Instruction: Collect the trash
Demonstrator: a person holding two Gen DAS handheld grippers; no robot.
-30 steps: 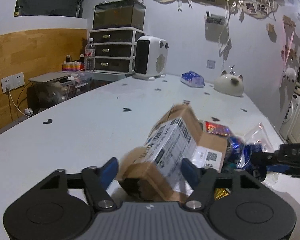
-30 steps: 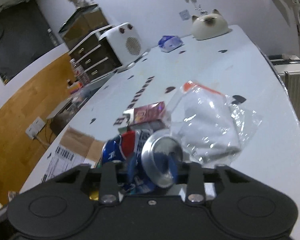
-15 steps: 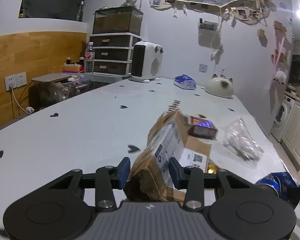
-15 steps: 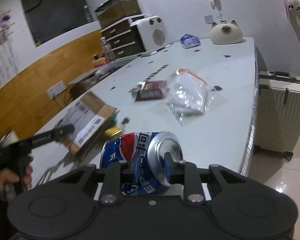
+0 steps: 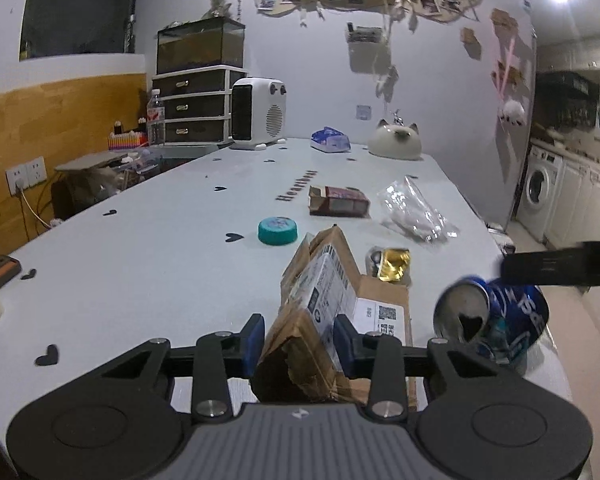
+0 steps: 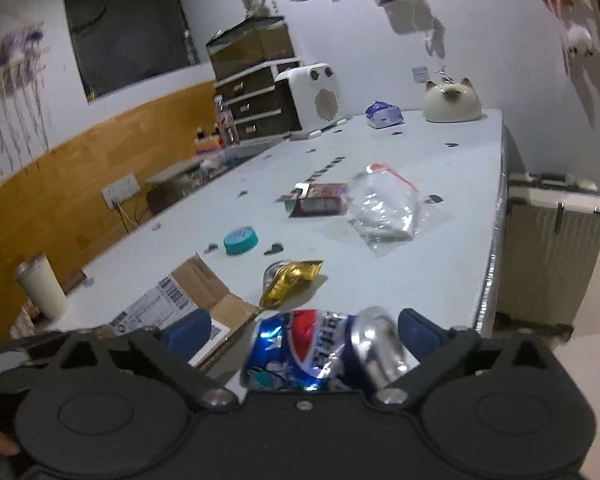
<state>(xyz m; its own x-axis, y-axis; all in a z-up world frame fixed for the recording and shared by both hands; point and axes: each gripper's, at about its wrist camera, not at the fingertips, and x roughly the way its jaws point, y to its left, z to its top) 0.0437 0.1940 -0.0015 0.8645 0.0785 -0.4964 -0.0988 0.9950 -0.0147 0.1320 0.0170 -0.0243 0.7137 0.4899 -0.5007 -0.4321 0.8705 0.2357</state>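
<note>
My left gripper (image 5: pixel 299 338) is shut on a torn cardboard box (image 5: pixel 320 312) with a shipping label, held at the table's near edge. The box also shows in the right wrist view (image 6: pixel 188 304). My right gripper (image 6: pixel 302 334) has its fingers spread wide around a crushed blue Pepsi can (image 6: pixel 324 350), which lies loose between them; the can shows in the left wrist view (image 5: pixel 492 320). On the table lie a gold wrapper (image 5: pixel 392 265), a clear plastic bag (image 5: pixel 418 216), a dark red carton (image 5: pixel 338 201) and a teal lid (image 5: pixel 278 230).
The white table (image 5: pixel 140 248) carries a white heater (image 5: pixel 258 118), a blue tissue pack (image 5: pixel 330 140) and a cat figure (image 5: pixel 396 144) at the back. A white cup (image 6: pixel 42 286) stands at the left edge. A suitcase (image 6: pixel 548 240) stands by the table's right side.
Both grippers pulled back toward the table's near edge. The right gripper's fingers have opened, so the can now lies loose between them. The left gripper stays shut on the box.
</note>
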